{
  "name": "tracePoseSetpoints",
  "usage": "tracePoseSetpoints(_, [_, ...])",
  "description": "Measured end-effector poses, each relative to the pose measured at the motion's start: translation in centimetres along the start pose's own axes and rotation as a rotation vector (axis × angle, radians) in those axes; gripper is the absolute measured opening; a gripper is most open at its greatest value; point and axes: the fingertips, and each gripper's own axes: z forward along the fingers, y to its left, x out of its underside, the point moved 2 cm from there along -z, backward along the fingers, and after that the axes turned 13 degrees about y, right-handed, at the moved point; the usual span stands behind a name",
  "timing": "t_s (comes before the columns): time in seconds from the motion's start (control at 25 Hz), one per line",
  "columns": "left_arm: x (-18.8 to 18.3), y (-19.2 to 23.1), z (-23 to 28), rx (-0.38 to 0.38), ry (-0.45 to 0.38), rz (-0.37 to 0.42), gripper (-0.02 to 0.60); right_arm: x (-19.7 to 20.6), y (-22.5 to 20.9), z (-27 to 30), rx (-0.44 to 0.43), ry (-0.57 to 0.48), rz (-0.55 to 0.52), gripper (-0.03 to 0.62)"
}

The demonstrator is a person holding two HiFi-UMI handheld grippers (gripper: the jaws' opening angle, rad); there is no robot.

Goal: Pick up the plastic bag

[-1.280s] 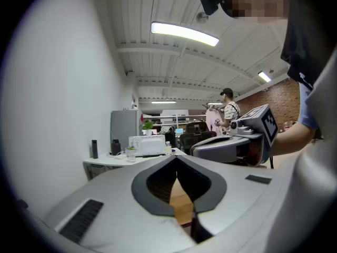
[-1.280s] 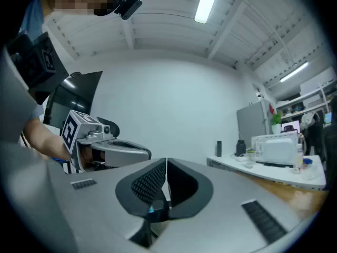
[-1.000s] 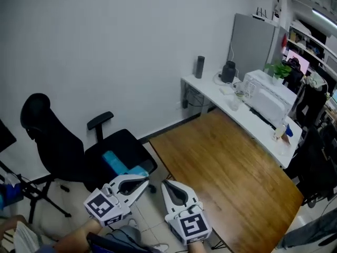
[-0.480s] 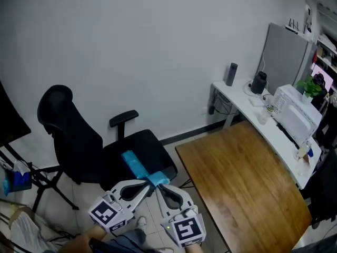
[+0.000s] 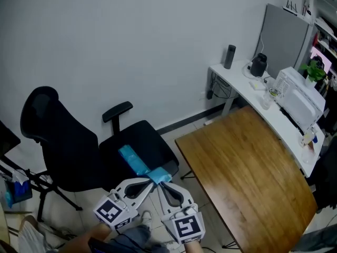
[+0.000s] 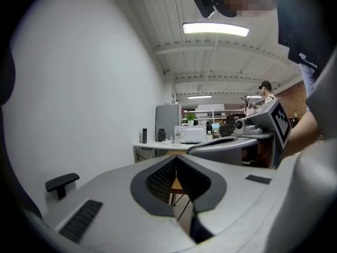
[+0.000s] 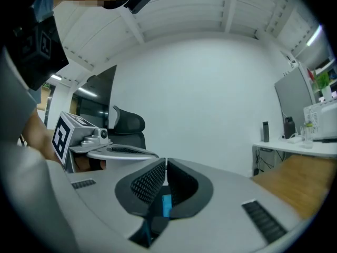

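Observation:
A blue plastic bag (image 5: pixel 135 161) lies across the seat of a black office chair (image 5: pixel 79 141). In the head view my left gripper (image 5: pixel 153 182) and right gripper (image 5: pixel 161 185) sit side by side, their tips at the bag's near end. Whether they touch it I cannot tell. The left gripper (image 6: pixel 175 157) has its jaws closed tip to tip with nothing between them. The right gripper (image 7: pixel 166 163) shows only a hairline slit between its pads and clamps nothing. A strip of the blue bag (image 7: pixel 166 205) shows through the opening behind those pads.
A wooden table (image 5: pixel 247 173) stands just right of the chair. A white desk (image 5: pixel 239 86) along the back right carries a printer (image 5: pixel 297 96), a speaker and a plant. A chair armrest (image 5: pixel 117 111) rises behind the seat. A white wall fills the back.
Both grippers have moved left and down from beside the wooden table toward the chair. Their tips now sit at the near end of the blue bag. The bag has not moved.

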Motion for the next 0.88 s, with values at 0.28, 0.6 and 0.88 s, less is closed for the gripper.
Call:
tracePoseSetpoints(0.28, [3.9, 1.6, 3.7, 0.076, 0.060, -0.009, 0.006, 4.3, -2.2, 3.1, 0.070, 0.062, 0.122, 0.021])
tracePoseSetpoints(0.6, [7.7, 2.0, 7.4, 0.212, 0.200, -0.044, 0.006, 10.2, -5.0, 6.2, 0.172, 0.103, 0.280, 0.023])
tracePoseSetpoints(0.88, [12.7, 3.1, 10.3, 0.290, 0.270, -0.026, 0.005, 16.6, -7.1, 8.7, 0.256, 0.151, 0.465, 0.067])
